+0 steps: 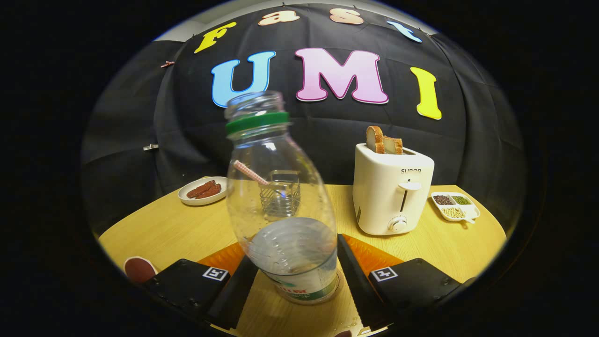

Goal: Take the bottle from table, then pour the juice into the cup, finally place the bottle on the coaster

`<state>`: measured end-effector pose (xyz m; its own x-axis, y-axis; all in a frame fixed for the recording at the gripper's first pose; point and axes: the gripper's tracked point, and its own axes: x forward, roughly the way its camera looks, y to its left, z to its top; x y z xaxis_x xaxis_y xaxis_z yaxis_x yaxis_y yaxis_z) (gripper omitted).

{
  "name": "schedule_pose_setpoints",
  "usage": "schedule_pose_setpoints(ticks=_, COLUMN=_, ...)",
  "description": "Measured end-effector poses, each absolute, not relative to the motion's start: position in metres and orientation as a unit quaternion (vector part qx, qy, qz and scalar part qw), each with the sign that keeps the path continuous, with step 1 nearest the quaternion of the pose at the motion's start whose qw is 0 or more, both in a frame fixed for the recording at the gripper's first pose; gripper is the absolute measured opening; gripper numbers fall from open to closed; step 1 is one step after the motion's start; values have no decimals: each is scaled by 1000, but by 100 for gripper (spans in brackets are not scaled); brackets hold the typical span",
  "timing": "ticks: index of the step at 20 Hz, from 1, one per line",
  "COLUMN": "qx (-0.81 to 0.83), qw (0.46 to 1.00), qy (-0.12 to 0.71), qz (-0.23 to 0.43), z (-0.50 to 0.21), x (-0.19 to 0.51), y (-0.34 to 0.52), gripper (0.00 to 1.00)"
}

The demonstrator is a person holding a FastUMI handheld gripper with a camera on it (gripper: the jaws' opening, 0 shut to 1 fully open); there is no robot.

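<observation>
A clear plastic bottle (281, 196) with a green neck ring and no cap stands between my fingers, leaning slightly left. My gripper (297, 255) is shut on its lower body, one finger pressing each side just above the label. The bottle looks almost empty. Beyond it, seen through the plastic, a ribbed glass cup (283, 199) stands on the wooden table (164, 229) with a striped straw (250, 172) in it. A dark red round coaster (139, 269) lies on the table just left of my left finger.
A white toaster (393, 192) with bread slices stands ahead to the right. Past it lies a small divided dish of beans (455, 206). A white plate with sausages (203, 190) sits at the far left. A few drops lie on the table near my fingers.
</observation>
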<state>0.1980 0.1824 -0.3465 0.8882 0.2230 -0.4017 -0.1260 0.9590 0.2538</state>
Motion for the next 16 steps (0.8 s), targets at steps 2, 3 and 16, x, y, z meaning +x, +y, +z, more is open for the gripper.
schedule_pose_setpoints(ticks=2, qx=116, qw=965, qy=217, qz=94, z=-345, x=199, y=182, gripper=94)
schedule_pose_setpoints(ticks=3, qx=115, qw=965, qy=217, qz=94, z=-345, x=200, y=181, gripper=96)
schedule_pose_setpoints(ticks=16, qx=98, qw=964, qy=228, qz=99, z=-360, x=192, y=178, gripper=98)
